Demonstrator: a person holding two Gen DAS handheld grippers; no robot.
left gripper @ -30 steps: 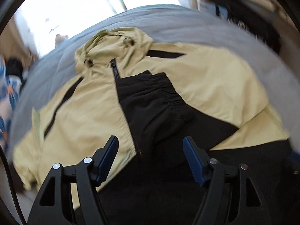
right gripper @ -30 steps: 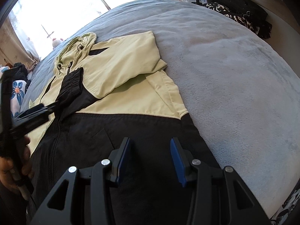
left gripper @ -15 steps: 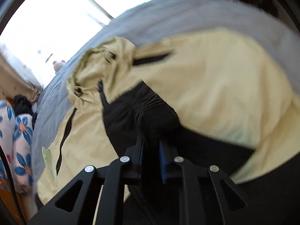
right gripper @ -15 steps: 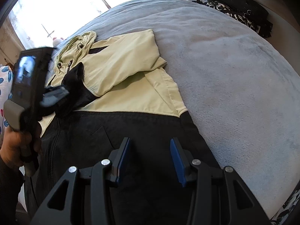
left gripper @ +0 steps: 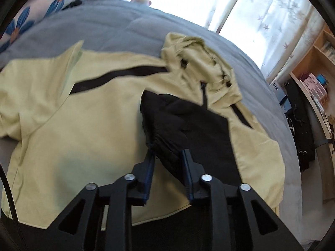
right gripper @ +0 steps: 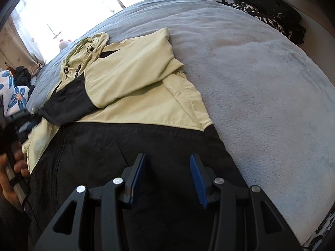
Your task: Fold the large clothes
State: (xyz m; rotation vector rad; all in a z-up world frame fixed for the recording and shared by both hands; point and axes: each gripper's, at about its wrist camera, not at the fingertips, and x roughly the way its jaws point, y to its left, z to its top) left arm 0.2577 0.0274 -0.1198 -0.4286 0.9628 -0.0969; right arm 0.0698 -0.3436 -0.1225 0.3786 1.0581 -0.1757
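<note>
A pale yellow and black hooded jacket (right gripper: 146, 104) lies front up on a grey bed; it also shows in the left wrist view (left gripper: 83, 125). Its right sleeve is folded across the chest. My left gripper (left gripper: 167, 156) is shut on that sleeve's black cuff (left gripper: 165, 133) and holds it over the jacket's left side. In the right wrist view the left gripper (right gripper: 27, 121) is at the far left with the black cuff (right gripper: 67, 102) stretched towards it. My right gripper (right gripper: 167, 163) is open and empty above the black lower part of the jacket.
The grey blanket (right gripper: 261, 83) spreads to the right of the jacket. A floral pillow (left gripper: 37, 14) lies at the bed's far side. Dark bags (right gripper: 272, 18) and wooden shelves (left gripper: 314, 67) stand beyond the bed. A bright window (right gripper: 62, 10) is behind the hood.
My left gripper closed on the black cuff and pulled it leftwards across the jacket. The right gripper has stayed in place and open.
</note>
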